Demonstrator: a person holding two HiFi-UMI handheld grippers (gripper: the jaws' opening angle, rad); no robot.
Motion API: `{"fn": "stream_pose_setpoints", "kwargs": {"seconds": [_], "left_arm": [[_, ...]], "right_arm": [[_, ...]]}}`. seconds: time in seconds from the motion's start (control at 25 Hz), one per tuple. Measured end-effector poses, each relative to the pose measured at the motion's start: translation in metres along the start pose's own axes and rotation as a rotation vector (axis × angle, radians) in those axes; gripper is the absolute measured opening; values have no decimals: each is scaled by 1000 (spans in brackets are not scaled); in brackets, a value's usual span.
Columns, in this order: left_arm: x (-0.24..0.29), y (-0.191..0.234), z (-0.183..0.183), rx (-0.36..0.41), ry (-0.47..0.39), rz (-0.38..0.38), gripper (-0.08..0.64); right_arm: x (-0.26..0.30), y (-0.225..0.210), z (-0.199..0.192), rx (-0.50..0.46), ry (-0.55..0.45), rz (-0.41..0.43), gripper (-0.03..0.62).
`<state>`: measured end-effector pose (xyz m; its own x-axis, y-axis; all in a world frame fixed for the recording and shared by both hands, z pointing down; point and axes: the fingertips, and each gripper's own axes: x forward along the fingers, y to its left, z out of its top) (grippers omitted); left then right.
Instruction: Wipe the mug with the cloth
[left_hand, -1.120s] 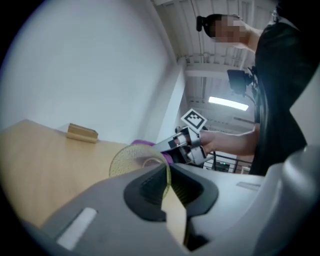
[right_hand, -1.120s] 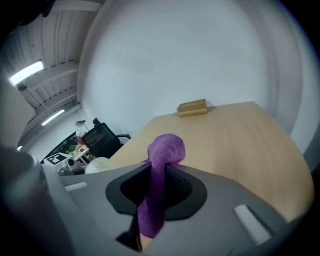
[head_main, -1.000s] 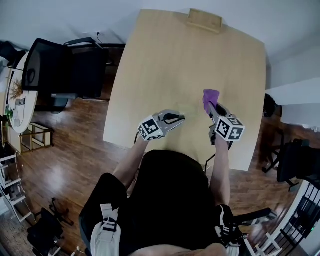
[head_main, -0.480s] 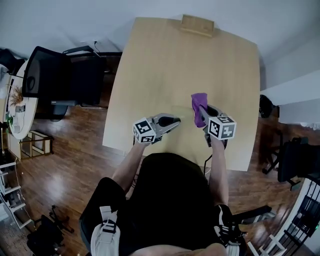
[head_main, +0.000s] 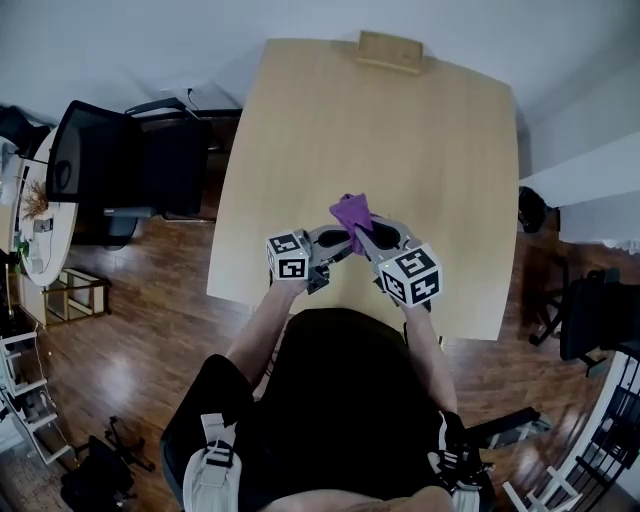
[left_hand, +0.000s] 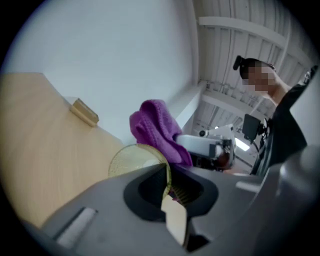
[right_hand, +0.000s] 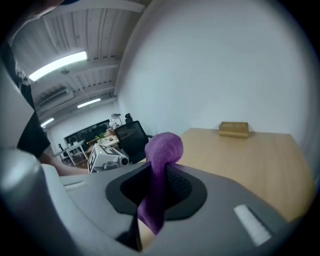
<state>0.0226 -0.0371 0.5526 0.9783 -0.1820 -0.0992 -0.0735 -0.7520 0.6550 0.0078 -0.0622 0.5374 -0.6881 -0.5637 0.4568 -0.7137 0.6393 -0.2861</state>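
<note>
A clear, yellow-tinted glass mug (left_hand: 134, 159) is held above the table by my left gripper (left_hand: 167, 187), whose jaws are shut on its wall. My right gripper (right_hand: 159, 186) is shut on a purple cloth (right_hand: 161, 160), which sticks up out of its jaws. In the head view the two grippers meet over the near part of the table, the left gripper (head_main: 338, 240) beside the right gripper (head_main: 364, 236). The cloth (head_main: 350, 211) bunches between them and hides the mug there. In the left gripper view the cloth (left_hand: 155, 127) hangs against the mug's far rim.
The light wooden table (head_main: 400, 130) carries a small wooden block (head_main: 390, 47) at its far edge. A black office chair (head_main: 130, 155) stands left of the table on the wood floor. The person's body sits close to the near table edge.
My right gripper has carried the cloth leftward until it meets the left gripper and the mug. The left gripper has risen a little and rolled.
</note>
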Motion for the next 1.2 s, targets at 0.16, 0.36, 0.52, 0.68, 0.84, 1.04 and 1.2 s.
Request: {"fn": "stream_pose_setpoints", "kwargs": {"seconds": [0.16, 0.36, 0.52, 0.68, 0.84, 1.04, 1.2], "left_arm": [[-14, 7, 1, -37, -61, 3, 41], [-22, 24, 2, -150, -104, 55, 40], [-15, 29, 3, -184, -56, 68, 41], [1, 22, -4, -108, 30, 72, 41], [0, 9, -5, -30, 61, 48, 40], [-15, 17, -7, -147, -13, 45, 43], [-27, 43, -19, -354, -100, 51, 40]], "right_arm": [[-17, -51, -13, 81, -18, -104, 63], [-57, -125, -49, 232, -2, -312, 63], [-42, -48, 17, 151, -136, -63, 63], [-1, 14, 11, -80, 20, 32, 63], [0, 0, -8, -54, 68, 11, 63], [-28, -77, -48, 79, 103, -144, 63], [-64, -136, -93, 176, 166, -360, 63]]}}
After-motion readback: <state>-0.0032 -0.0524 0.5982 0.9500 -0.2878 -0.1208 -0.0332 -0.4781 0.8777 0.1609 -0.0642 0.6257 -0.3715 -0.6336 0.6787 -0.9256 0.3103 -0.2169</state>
